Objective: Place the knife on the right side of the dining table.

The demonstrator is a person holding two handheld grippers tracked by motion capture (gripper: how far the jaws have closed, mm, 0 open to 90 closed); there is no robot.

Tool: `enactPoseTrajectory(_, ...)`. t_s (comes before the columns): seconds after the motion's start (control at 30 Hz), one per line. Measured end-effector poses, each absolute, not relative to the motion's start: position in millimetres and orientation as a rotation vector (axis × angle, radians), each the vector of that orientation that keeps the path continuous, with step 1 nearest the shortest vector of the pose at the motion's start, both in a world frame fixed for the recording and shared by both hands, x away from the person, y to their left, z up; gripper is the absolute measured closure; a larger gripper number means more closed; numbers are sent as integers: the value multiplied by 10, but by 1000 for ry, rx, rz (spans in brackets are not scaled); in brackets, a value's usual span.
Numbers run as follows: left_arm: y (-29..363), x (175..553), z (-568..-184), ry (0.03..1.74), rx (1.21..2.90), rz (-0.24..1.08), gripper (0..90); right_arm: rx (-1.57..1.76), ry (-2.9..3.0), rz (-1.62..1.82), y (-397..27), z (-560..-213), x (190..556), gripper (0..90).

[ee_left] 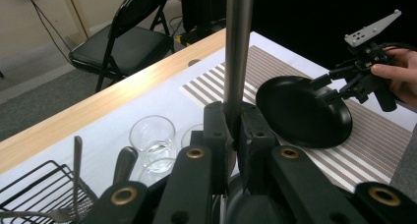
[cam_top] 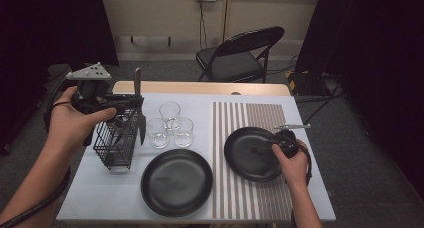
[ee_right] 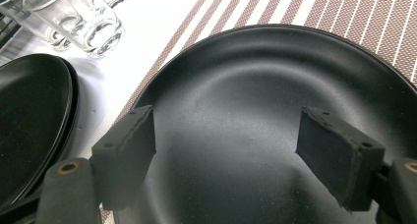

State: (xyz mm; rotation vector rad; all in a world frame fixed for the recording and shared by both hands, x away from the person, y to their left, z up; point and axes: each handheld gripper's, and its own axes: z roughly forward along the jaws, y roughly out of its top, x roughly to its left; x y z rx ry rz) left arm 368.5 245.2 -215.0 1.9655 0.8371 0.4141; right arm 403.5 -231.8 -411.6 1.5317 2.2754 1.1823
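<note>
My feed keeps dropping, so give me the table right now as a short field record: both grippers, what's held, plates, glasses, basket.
left gripper: shut on the knife, upright above the wire basket
right gripper: open, jaws over the plate on the striped mat
second plate: on the white cloth, near edge
glasses: three, clustered beside the basket
basket contents: more cutlery, types unclear

Matt black plate (ee_right: 275, 86); brushed metal knife (ee_left: 237, 47); clear glasses (cam_top: 170, 124).
</note>
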Motion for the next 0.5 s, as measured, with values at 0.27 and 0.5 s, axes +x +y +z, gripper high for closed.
enactPoseTrajectory(0.27, 2363, 3710, -2210, 818, 1961, 394, 836, 1521, 2281, 1178, -2308, -4119, 4020, 217)
enactPoseTrajectory(0.5, 2284, 3722, -2248, 804, 1957, 383, 836, 1520, 2282, 1168, -2309, -4127, 4000, 217)
